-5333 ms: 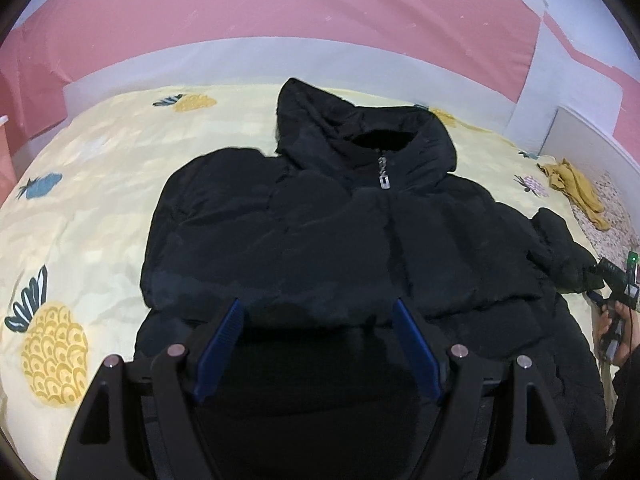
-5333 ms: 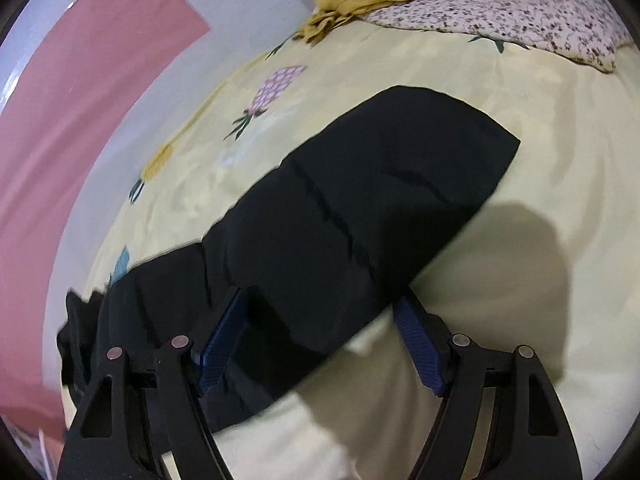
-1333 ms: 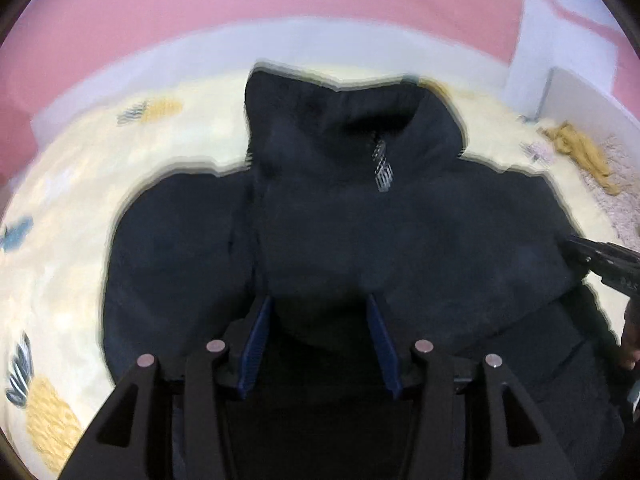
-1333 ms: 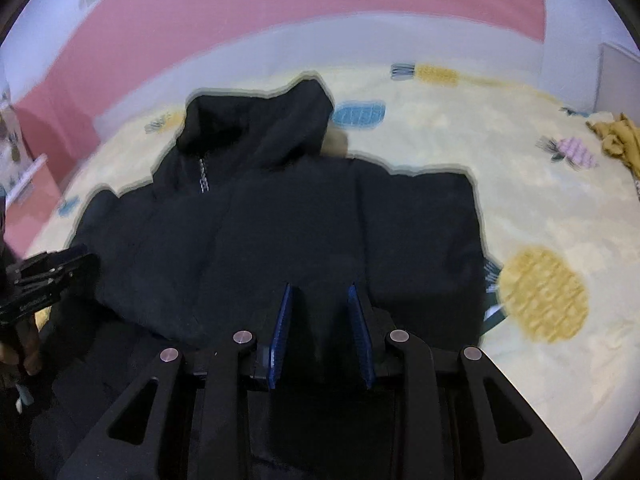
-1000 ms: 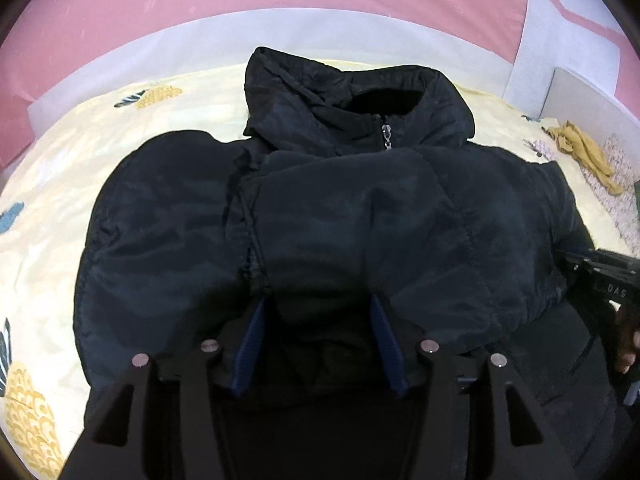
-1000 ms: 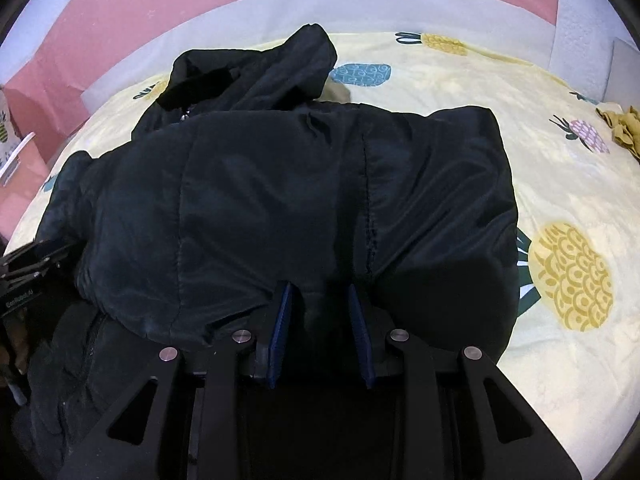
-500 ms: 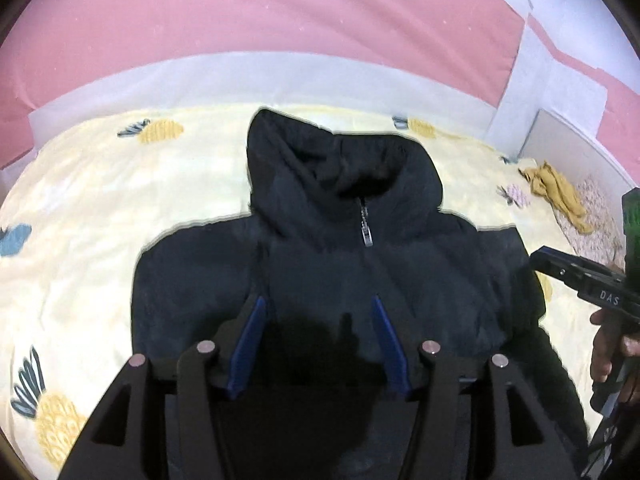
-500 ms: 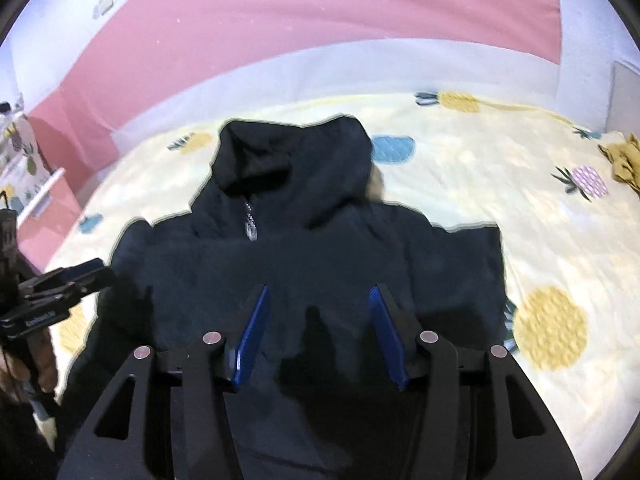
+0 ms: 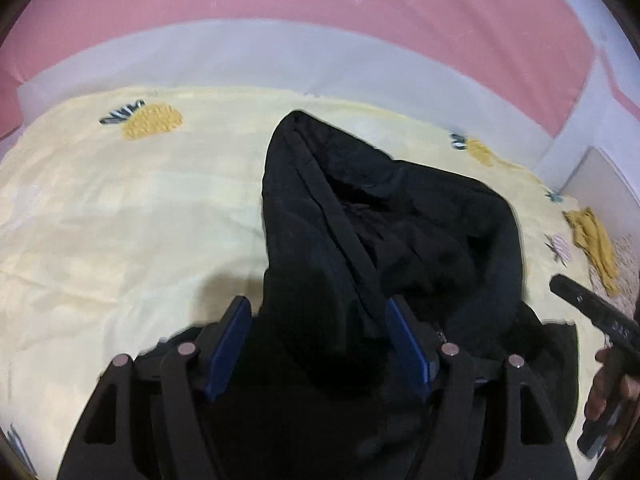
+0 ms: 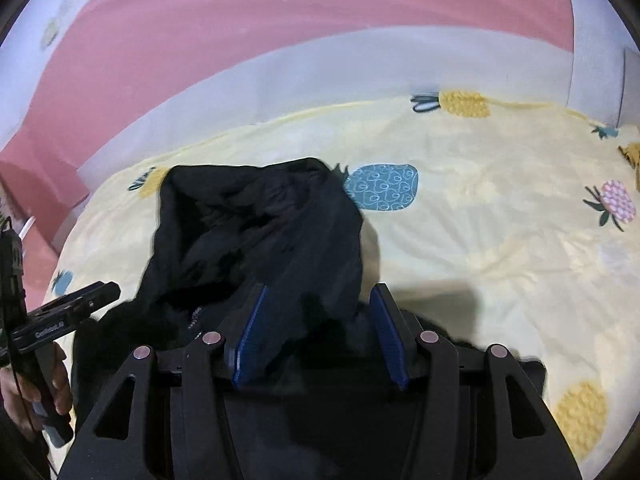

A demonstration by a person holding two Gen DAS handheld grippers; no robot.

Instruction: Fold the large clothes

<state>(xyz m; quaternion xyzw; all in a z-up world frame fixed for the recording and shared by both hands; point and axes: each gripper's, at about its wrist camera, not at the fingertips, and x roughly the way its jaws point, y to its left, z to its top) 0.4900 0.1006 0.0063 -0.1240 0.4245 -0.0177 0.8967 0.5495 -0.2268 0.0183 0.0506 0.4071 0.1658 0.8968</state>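
Grippers advanced to jacket hood [image 9: 392,240]; both seemingly open.

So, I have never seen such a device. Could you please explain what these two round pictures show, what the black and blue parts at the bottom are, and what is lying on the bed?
There is no robot here. A person holds one hand-held gripper in each hand, and each carries a fisheye camera looking forward along its two fingers; that is why both pictures are round. One picture comes from the left gripper, the other from the right gripper. The blue fingers are the grasping parts. Both grippers are open and hold nothing; the hood of the black hooded jacket lies between them. The jacket lies on a yellow pineapple-print bedsheet. A mustard-yellow cloth lies at the bed's far right. Each camera also sees the other gripper at its edge.
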